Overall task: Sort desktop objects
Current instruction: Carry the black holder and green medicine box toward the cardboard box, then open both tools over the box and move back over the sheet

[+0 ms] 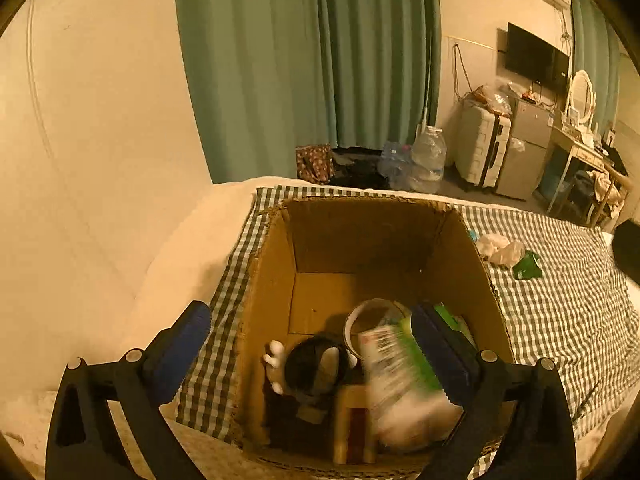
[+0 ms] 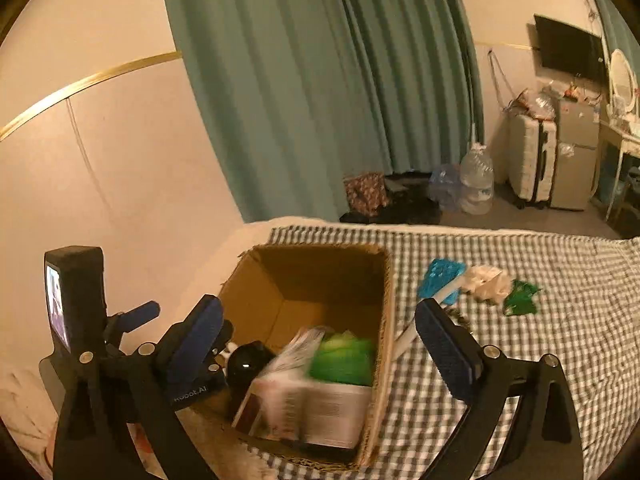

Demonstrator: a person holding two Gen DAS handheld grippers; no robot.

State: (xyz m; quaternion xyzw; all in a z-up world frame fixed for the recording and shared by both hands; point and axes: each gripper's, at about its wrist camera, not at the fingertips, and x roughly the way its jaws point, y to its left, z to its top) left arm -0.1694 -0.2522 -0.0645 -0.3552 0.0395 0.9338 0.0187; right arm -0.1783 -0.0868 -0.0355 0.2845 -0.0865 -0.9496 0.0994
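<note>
An open cardboard box (image 1: 272, 280) (image 2: 384, 320) stands on a checked cloth (image 1: 560, 300) (image 2: 520, 360). Inside lie a blurred white-and-green packet (image 1: 404, 376) (image 2: 320, 384), a black-and-white toy (image 1: 312, 368) (image 2: 244, 362), a roll of tape (image 1: 372, 312) and a small wooden block (image 1: 354, 424). My left gripper (image 1: 312, 332) is open and empty above the box; it also shows in the right wrist view (image 2: 132, 320). My right gripper (image 2: 320, 332) is open and empty over the box's right wall. On the cloth lie a blue packet (image 2: 442, 280), a white stick (image 2: 424, 318), crumpled wrappers (image 1: 500, 250) (image 2: 488, 280) and a green wrapper (image 1: 528, 266) (image 2: 520, 298).
The cloth covers a white bed (image 1: 180, 264) against a beige wall. Beyond the bed are green curtains (image 1: 304, 64), water jugs (image 1: 428, 156), a suitcase (image 1: 482, 148), a small fridge (image 1: 524, 152) and a dressing table (image 1: 580, 148).
</note>
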